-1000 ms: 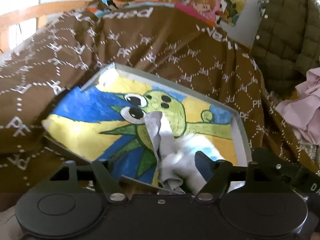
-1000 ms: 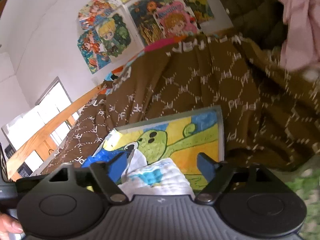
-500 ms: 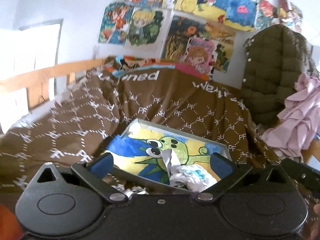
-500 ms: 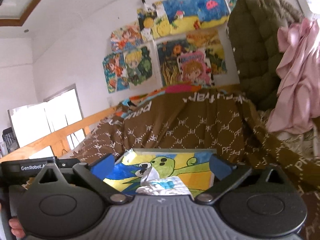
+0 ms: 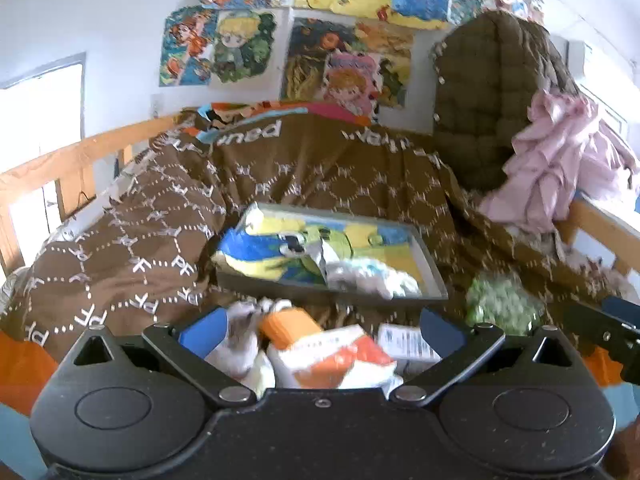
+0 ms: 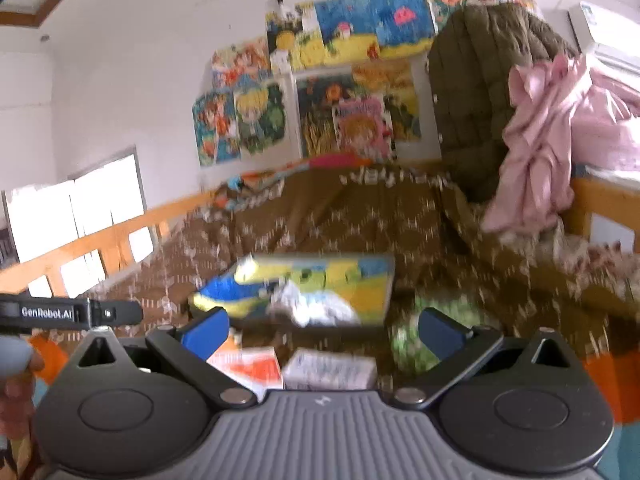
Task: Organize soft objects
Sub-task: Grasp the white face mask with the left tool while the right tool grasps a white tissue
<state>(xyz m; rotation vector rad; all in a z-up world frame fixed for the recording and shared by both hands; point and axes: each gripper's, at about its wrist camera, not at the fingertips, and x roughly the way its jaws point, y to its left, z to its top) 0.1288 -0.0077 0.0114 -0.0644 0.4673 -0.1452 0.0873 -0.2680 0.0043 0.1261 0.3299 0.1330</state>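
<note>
A grey tray [image 5: 430,258] lined with a yellow, blue and green cartoon picture lies on the brown patterned blanket [image 5: 132,248]. A crumpled white and pale blue cloth [image 5: 368,276] rests in its near right part. My left gripper [image 5: 320,330] is open, held back from the tray, with nothing between its blue pads [image 5: 202,330]. Below it lie orange and white soft items [image 5: 320,352] and a small grey-white one [image 5: 240,340]. My right gripper [image 6: 322,330] is open too and holds nothing; the tray [image 6: 388,288] and cloth [image 6: 320,304] lie ahead of it, blurred.
A green fuzzy item [image 5: 500,304] sits right of the tray. A white labelled packet [image 6: 332,368] and an orange-white one [image 6: 248,364] lie in front. A quilted olive jacket [image 5: 492,92] and pink garment [image 5: 560,160] hang at right. A wooden rail [image 5: 80,160] runs along the left.
Both grippers let go of the white cloth, opened wide and pulled back from the tray, rising a little. The cloth stays in the tray. Items nearer the front edge came into view.
</note>
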